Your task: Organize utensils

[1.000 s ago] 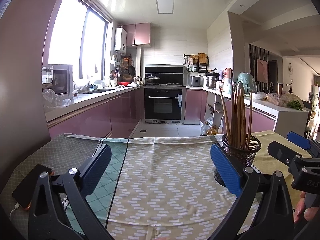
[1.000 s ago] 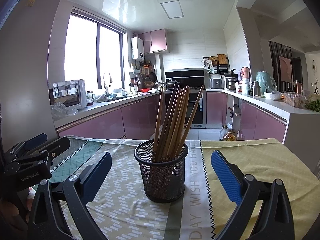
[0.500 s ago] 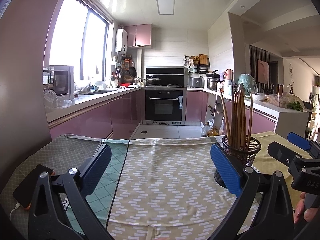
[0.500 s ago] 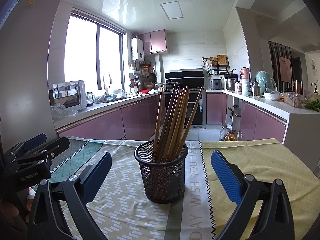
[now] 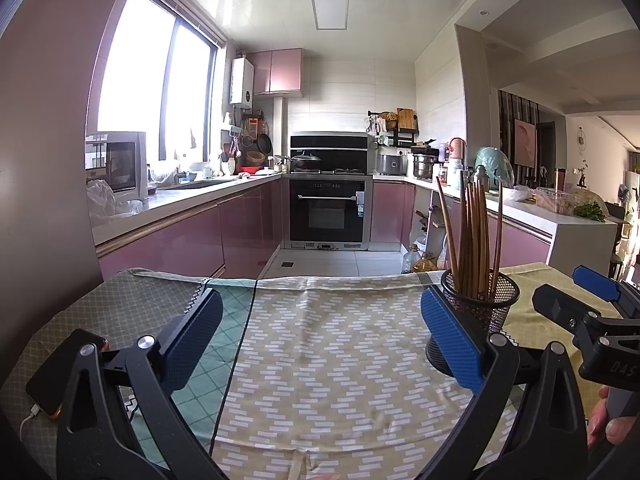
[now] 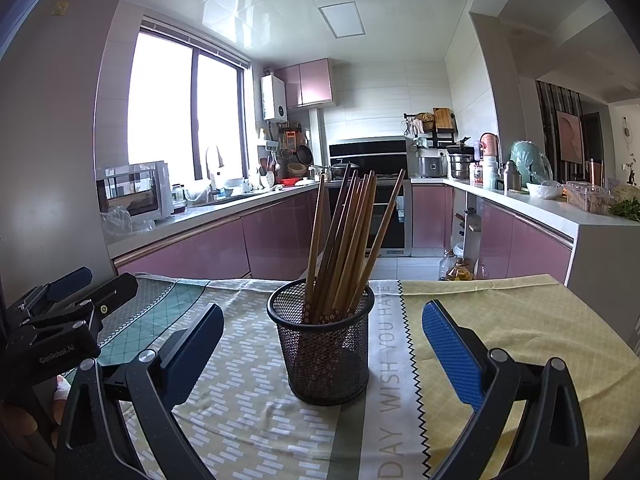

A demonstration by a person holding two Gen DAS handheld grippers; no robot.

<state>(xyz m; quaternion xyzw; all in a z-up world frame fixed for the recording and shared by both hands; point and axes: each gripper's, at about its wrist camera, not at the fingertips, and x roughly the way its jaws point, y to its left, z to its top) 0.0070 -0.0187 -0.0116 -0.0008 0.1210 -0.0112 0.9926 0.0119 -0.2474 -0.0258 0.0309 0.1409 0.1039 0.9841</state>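
Observation:
A black mesh holder (image 6: 325,350) stands on the tablecloth, and several brown wooden chopsticks (image 6: 347,240) stick up out of it. My right gripper (image 6: 322,344) is open, its blue pads on either side of the holder and a little nearer than it, not touching. In the left wrist view the same holder (image 5: 478,312) with its chopsticks (image 5: 474,236) sits at the right, partly behind that gripper's right pad. My left gripper (image 5: 320,336) is open over bare cloth with nothing between its fingers. Each gripper shows at the edge of the other's view.
A phone (image 5: 66,372) with a white cable lies on the cloth at the left edge. The patterned tablecloth (image 5: 320,360) covers the table, whose far edge faces a kitchen with pink cabinets. A hand (image 5: 610,420) holds the right gripper's handle.

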